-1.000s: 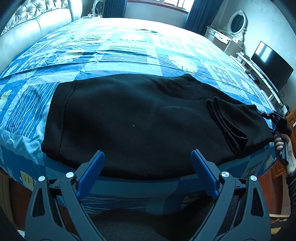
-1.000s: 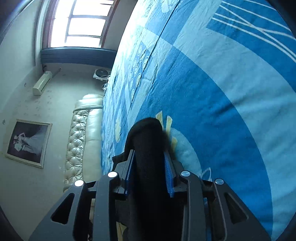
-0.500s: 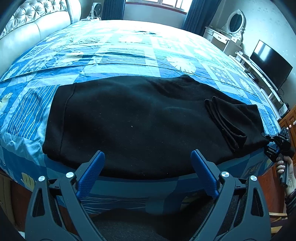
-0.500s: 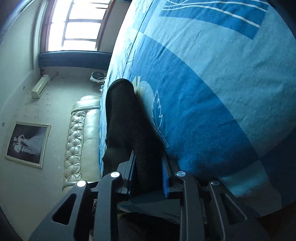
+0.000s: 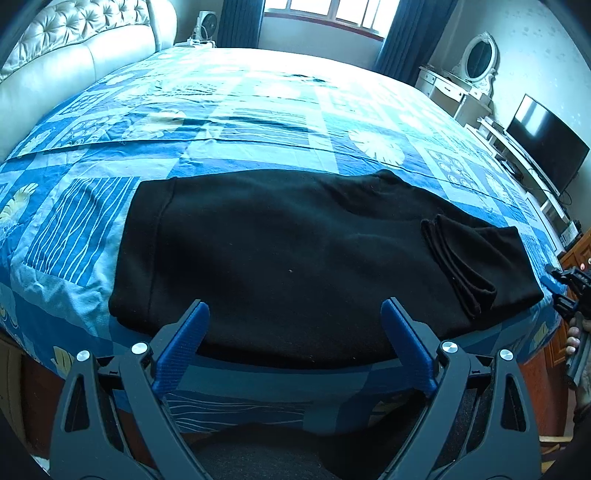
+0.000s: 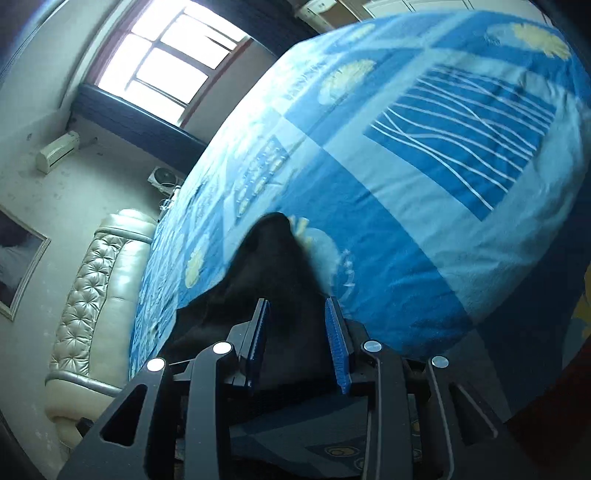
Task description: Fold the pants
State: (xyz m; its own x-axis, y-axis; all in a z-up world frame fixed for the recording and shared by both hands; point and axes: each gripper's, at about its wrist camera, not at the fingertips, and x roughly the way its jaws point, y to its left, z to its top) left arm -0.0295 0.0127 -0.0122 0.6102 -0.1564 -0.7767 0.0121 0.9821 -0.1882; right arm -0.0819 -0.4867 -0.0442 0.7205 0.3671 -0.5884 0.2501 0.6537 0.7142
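Black pants [image 5: 295, 258] lie flat across the near edge of the bed, waistband at the left, with the leg ends folded back on top at the right [image 5: 465, 266]. My left gripper [image 5: 295, 328] is open and empty, hovering just in front of the pants' near edge. My right gripper [image 5: 570, 291] is at the bed's right corner, off the fabric. In the right wrist view the right gripper [image 6: 297, 332] has its jaws parted, with the black cloth [image 6: 273, 266] just ahead and between the fingers, not pinched.
The bed has a blue patterned quilt [image 5: 258, 110]. A padded headboard [image 5: 74, 62] is at the left. A dresser with mirror [image 5: 476, 74] and a TV [image 5: 546, 147] stand at the right. A window [image 5: 325, 11] is at the far wall.
My right gripper has opened, let go of the pant leg and drawn back off the bed's right corner. The left gripper has pulled back slightly.
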